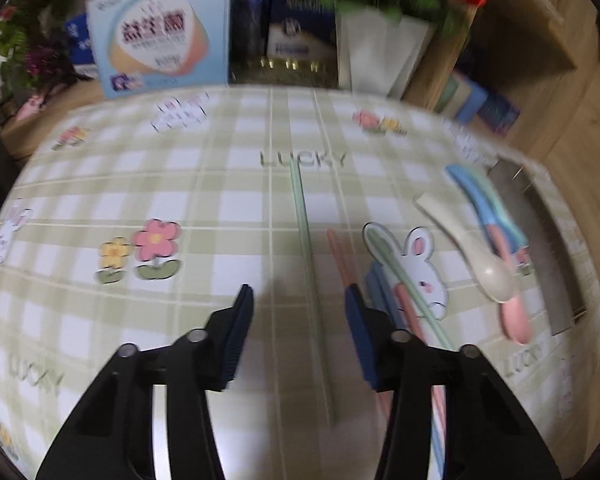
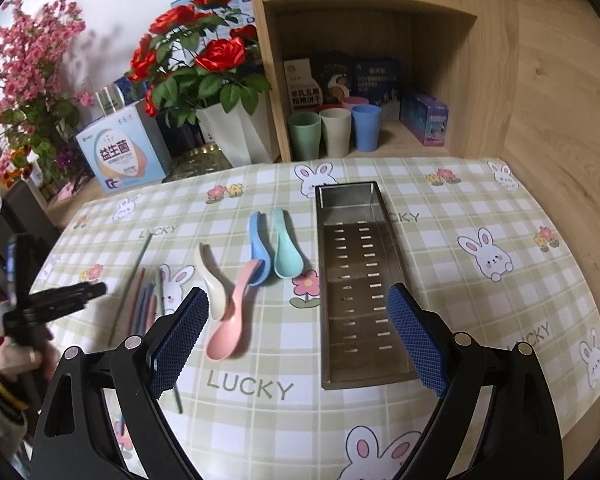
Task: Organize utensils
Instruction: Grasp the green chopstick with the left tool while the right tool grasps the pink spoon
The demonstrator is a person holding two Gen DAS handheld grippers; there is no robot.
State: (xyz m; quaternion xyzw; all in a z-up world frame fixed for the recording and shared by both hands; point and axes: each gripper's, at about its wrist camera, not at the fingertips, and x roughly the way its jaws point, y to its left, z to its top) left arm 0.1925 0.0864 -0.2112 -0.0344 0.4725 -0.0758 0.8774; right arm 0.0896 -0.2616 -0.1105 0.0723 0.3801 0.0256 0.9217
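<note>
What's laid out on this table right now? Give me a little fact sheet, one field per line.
Surface: checked tablecloth printed with rabbits and "LUCKY"
Spoons: four lying loose: cream spoon, pink spoon, blue spoon, mint spoon
Chopsticks: loose chopsticks in green, pink and blue, left of the spoons
Container: metal tray with drain slots, nothing in it
Left gripper: open, above a green chopstick
Right gripper: open, holding nothing
Background: red roses; three cups on a shelf
</note>
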